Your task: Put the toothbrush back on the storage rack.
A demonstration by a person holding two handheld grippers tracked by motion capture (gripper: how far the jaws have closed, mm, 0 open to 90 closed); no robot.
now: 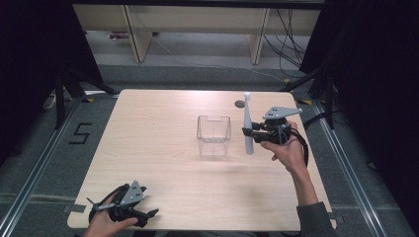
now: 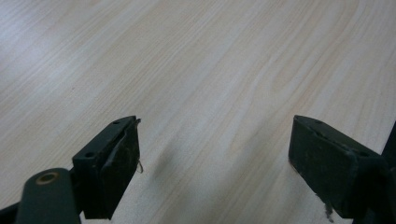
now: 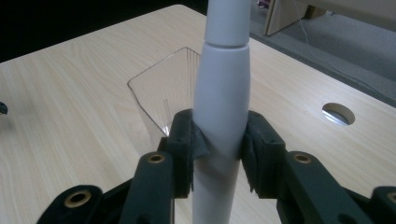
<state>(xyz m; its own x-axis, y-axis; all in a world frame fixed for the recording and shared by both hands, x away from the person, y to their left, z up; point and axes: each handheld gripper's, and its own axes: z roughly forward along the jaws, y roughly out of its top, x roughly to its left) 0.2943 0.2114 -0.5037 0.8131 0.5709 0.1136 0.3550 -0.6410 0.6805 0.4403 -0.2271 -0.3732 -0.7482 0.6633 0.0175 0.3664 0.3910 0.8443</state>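
Step in hand, as I read it: carrying the white toothbrush (image 1: 248, 126) to the clear cup (image 1: 214, 134). R tongs (image 1: 248, 132) clamped on the brush handle, approx mid-length; brush upright, head end up, lower end just off or at the tabletop (image 1: 148, 148), can't tell which from the high view. It sits right of centre frame, just beside the cup's right wall, not yet over the opening. In the right gripper view the handle (image 3: 222, 107) fills the gap between both pads and the cup (image 3: 161, 98) stands right behind it, mouth open, nothing inside that I can see. L tongs (image 1: 148, 215) at lower left of frame, near the front edge, jaws wide apart w/ nothing between; left gripper view gives bare wood grain (image 2: 196, 70) between them. Next move, my judgement: lift so the lower end clears the rim, shift left over the mouth, lower in, release. Cup is light plastic, so a knock on the rim could tip it; L tongs are well apart from it and not bracing. Other items: cable hole (image 1: 240, 104) in the tabletop beyond the brush, out of the path. Nothing stands between brush and cup.
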